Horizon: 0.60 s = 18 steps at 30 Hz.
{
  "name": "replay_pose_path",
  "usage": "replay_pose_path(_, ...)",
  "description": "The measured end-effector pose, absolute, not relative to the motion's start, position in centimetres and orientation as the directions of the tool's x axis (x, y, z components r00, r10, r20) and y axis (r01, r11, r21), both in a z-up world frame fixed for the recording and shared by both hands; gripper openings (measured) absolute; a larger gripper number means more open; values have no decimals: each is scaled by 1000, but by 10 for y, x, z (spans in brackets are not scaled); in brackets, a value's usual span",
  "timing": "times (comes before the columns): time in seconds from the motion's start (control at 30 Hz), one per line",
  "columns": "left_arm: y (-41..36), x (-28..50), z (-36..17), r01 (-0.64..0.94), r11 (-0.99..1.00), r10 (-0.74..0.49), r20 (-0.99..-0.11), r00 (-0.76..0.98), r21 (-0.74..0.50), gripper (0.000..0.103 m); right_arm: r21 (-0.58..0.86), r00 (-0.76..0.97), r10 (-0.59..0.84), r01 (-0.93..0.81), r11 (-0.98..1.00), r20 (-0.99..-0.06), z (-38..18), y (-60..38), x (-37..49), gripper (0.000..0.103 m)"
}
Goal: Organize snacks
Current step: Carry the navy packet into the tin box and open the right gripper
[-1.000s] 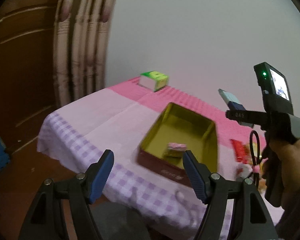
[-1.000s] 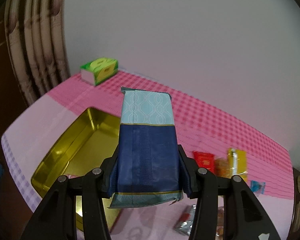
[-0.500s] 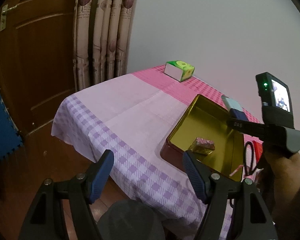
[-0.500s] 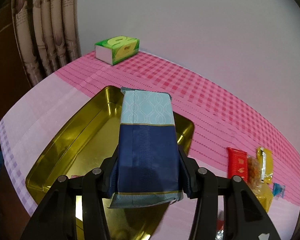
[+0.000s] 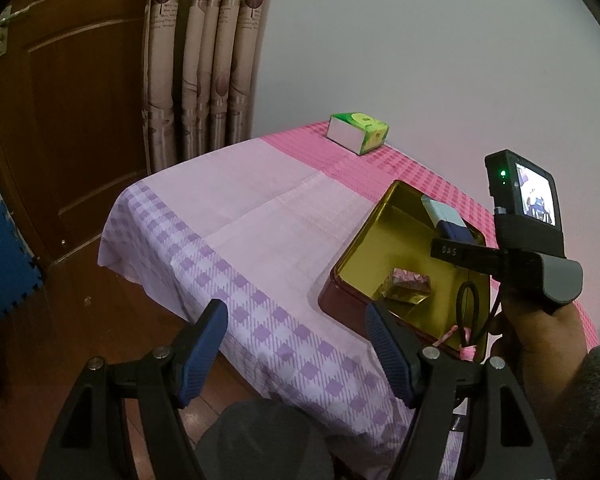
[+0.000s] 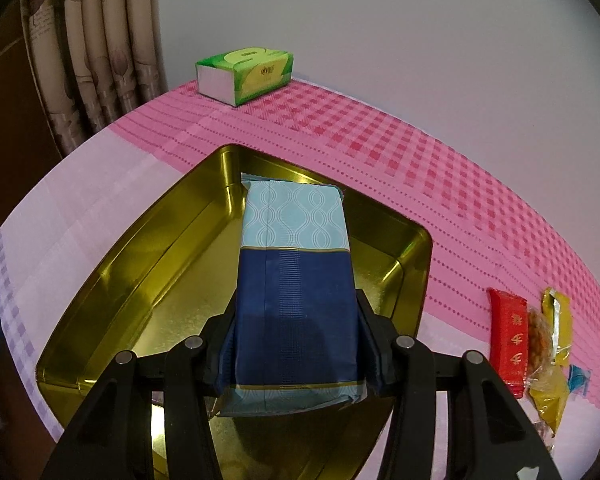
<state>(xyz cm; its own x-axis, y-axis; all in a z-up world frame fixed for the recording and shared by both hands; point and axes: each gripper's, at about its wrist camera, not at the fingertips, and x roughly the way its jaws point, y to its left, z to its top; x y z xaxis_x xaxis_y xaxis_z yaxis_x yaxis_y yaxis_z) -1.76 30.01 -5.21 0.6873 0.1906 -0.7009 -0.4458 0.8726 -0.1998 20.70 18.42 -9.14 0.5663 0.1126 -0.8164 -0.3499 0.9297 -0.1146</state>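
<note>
The right gripper has its fingers clamped on a glossy blue foil packet, held over the gold-lined rectangular tin. The left gripper hangs with fingers apart off the worktop edge, beside the tin's near corner. Loose wrapped snacks lie right of the tin.

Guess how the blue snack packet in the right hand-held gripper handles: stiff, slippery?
Blue snack packet probably semi-stiff: it juts forward from the right hand-held gripper over the gold tin without drooping. Its sides crease inward at the pads, so likely a soft, light film pouch. The matte-looking wrap is perhaps not very slippery.
</note>
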Motion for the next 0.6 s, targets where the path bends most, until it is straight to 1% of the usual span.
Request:
replay_pose_path(0.1, 299, -17, -52, -443, 874, 191, -700, 688, -198, 73, -112, 561, 109, -346, 932, -820, -94, 184, 207, 47)
replay_pose_path(0.2, 299, -17, -53, -441, 876, 188, -703, 686, -196, 73, -103, 554, 108, -335, 936, -825, -95, 182, 209, 50)
replay_pose_path(0.23, 298, -17, -53, -440, 877, 186, -704, 685, -196, 73, -95, 550, 112, -333, 938, -828, -96, 182, 210, 53)
replay_pose_path(0.27, 297, -17, -53, -438, 878, 187, -703, 686, -194, 73, -85, 545, 118, -333, 939, -830, -95, 181, 210, 63)
replay_pose_path(0.3, 297, -17, -52, -437, 879, 188, -701, 688, -193, 73, -77, 543, 124, -333, 940, -831, -95, 180, 210, 72)
replay_pose_path(0.33, 296, -18, -52, -435, 880, 188, -699, 690, -192, 73, -81, 549, 121, -329, 941, -827, -93, 180, 208, 84)
replay_pose_path(0.6, 285, -20, -46, -414, 897, 209, -673, 710, -158, 73, -57, 611, 156, -314, 948, -777, -62, 151, 184, 87)
